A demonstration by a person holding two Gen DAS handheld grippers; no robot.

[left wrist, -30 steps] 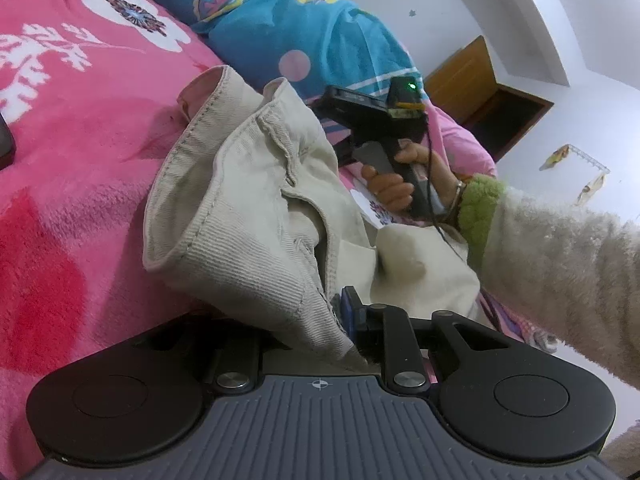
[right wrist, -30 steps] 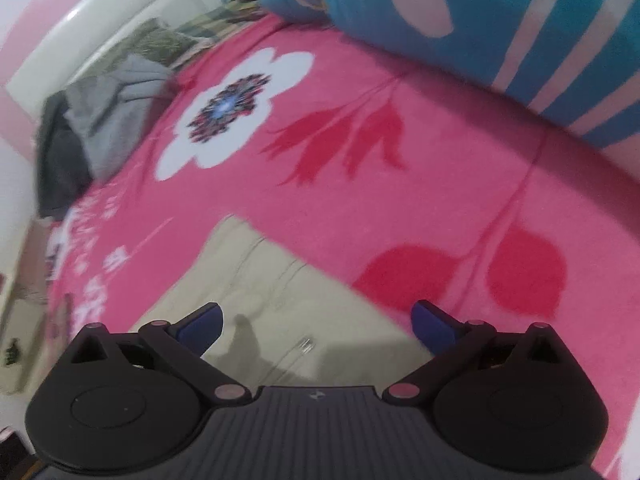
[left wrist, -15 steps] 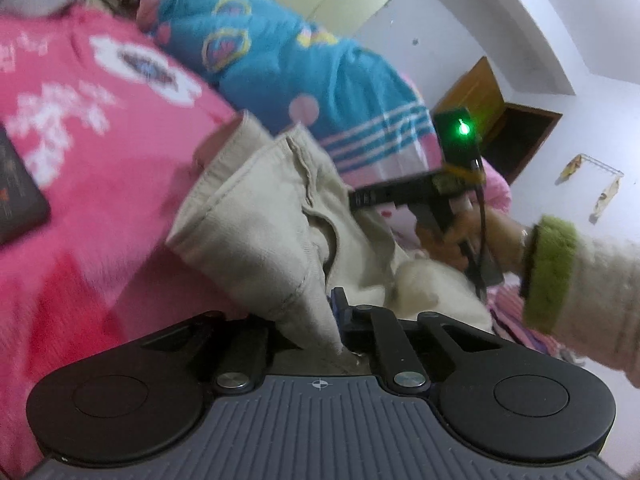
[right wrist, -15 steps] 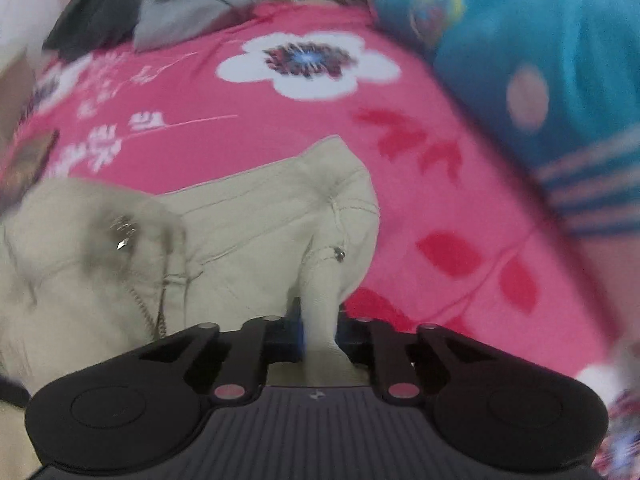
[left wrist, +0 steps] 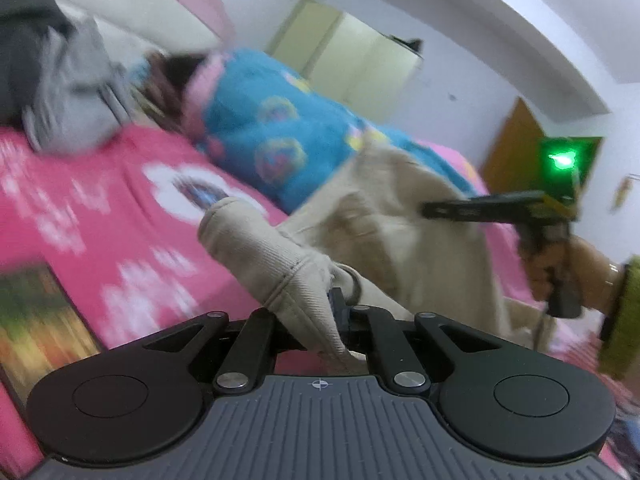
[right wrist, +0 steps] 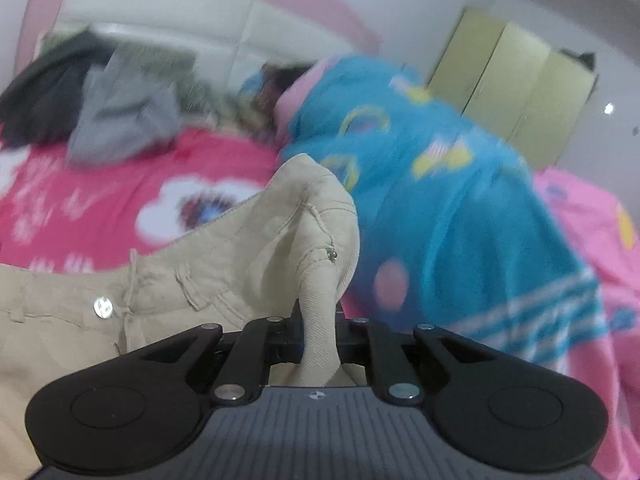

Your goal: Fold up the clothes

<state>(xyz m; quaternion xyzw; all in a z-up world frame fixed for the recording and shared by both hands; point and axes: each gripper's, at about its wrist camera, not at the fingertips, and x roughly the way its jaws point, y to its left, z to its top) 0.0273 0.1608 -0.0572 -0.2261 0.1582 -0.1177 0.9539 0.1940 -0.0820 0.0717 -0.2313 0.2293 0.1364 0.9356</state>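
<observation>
Beige trousers (left wrist: 400,240) hang between the two tools, lifted above the pink bed cover (left wrist: 100,216). The left hand-held gripper (left wrist: 332,320) is clamped on a thick ribbed fold of the cloth; its jaws stand together and the fold rises from them up and to the left, then the fabric runs away to the right. In the left wrist view the right hand-held gripper (left wrist: 430,210) is seen from the side, at the far right edge of the trousers, with a green light on top of it and a hand (left wrist: 560,276) around its handle; a green cuff and a pale fluffy sleeve show behind the hand.

In the right wrist view the right hand-held gripper (right wrist: 320,316) is closed on a narrow bunch of the trousers (right wrist: 180,280) near the waistband. The cloth stands up straight out of the jaws, curves over at the top, and spreads down to the left, where a round metal button (right wrist: 103,307) and belt loops are visible.

Behind the trousers lies a blue blanket (right wrist: 440,200) with coloured shapes and stripes. Grey and dark clothes (right wrist: 100,120) are piled near the white headboard (right wrist: 200,32). Much of both views is blurred.
</observation>
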